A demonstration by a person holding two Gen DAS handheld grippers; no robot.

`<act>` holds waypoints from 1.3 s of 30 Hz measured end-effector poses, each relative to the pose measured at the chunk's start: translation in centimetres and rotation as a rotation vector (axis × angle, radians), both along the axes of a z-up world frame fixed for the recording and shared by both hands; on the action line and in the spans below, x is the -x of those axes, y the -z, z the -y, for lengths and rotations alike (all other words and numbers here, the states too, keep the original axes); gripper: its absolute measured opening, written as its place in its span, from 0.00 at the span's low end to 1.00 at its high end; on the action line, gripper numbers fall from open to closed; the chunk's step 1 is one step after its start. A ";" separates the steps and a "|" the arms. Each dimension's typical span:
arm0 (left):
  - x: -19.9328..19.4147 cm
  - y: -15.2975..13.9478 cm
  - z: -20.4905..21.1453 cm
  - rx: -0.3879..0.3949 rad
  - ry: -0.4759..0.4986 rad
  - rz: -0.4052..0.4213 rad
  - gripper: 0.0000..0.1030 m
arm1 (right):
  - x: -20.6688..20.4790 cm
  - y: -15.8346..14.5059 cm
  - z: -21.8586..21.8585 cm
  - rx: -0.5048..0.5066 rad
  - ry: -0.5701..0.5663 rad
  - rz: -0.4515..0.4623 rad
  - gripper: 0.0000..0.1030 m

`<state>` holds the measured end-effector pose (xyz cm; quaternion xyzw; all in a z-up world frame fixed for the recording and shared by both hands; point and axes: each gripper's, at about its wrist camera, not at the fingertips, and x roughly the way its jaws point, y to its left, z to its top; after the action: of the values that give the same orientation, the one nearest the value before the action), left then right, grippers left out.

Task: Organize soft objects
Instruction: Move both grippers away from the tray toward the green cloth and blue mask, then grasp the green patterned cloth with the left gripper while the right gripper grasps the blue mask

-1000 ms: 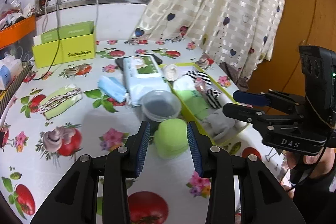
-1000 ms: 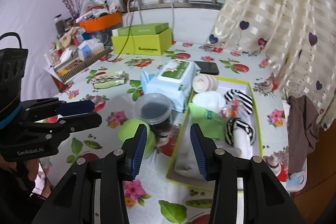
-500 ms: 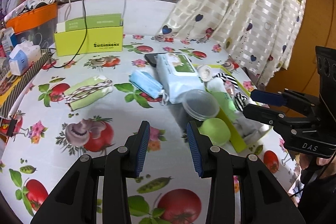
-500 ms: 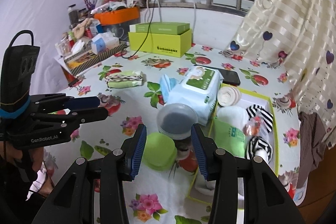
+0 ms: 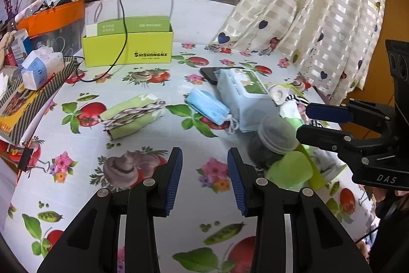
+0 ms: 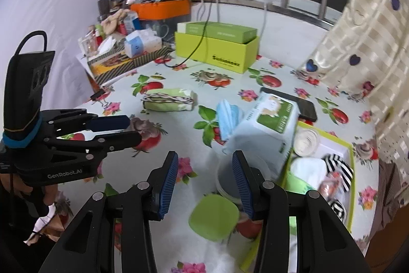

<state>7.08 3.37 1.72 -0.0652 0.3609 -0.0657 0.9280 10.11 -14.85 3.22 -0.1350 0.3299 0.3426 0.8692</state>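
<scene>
My left gripper (image 5: 204, 152) hangs open over bare tablecloth, nothing between its fingers. A green cloth roll bound with string (image 5: 133, 117) lies ahead to its left, and a blue face mask (image 5: 208, 106) ahead against a wet-wipes pack (image 5: 245, 96). My right gripper (image 6: 205, 154) is open too, above the cloth near a lidded jar (image 6: 227, 178) and a green squarish soft piece (image 6: 213, 218). The yellow-green tray (image 6: 351, 170) at the right holds striped socks (image 6: 337, 166), white cloths and a tape roll. Each gripper shows in the other's view: the right gripper (image 5: 304, 120) and the left gripper (image 6: 133, 129).
A yellow-green box (image 5: 127, 47) with a cable across it stands at the back. Clutter, tissue packs and an orange bin (image 5: 51, 17) fill the left edge. A black phone (image 6: 304, 106) lies behind the wipes. A heart-patterned curtain (image 5: 319, 17) hangs at the right.
Both grippers have swung left across the table. The green piece and jar, earlier in front of the left fingers, now sit to their right. The tray has slid to the right of the right view.
</scene>
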 end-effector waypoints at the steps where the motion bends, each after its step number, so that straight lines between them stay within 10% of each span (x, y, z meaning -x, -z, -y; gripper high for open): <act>1: -0.1 0.1 -0.3 -0.002 -0.003 -0.002 0.37 | -0.2 0.0 -0.4 0.006 -0.006 -0.004 0.42; 18: -3.0 0.1 -5.7 -0.083 -0.050 -0.002 0.37 | -6.0 0.7 -5.8 0.136 -0.089 -0.063 0.46; 39: -12.1 3.8 -9.0 -0.233 0.129 -0.082 0.37 | -16.0 5.0 -11.7 0.411 -0.115 -0.237 0.46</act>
<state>19.16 12.36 -2.07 0.0637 0.4070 -0.0803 0.9076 26.12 -3.13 -1.83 -0.2865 0.4843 0.3305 0.7577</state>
